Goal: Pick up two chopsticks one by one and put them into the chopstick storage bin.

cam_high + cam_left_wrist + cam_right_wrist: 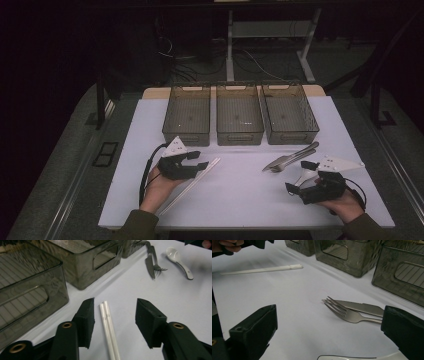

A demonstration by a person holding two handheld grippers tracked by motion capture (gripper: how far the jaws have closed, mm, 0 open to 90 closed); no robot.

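A pair of white chopsticks (192, 185) lies slantwise on the white table at the left. My left gripper (200, 160) is over their far end. In the left gripper view the chopsticks (108, 325) run between the two black pads, and my left gripper (115, 322) is open, with a gap on each side. At the right, a metal fork (347, 313) and knife (359, 306) lie side by side just ahead of my right gripper (329, 337), which stands wide open and holds nothing. A white spoon (362, 357) lies under its jaws.
Three smoky clear bins (186, 135) (239, 137) (292, 136) stand in a row at the back of the table. The white mat (240, 195) is bare between the two hands. Beyond the table are a dark floor, cables and desk legs.
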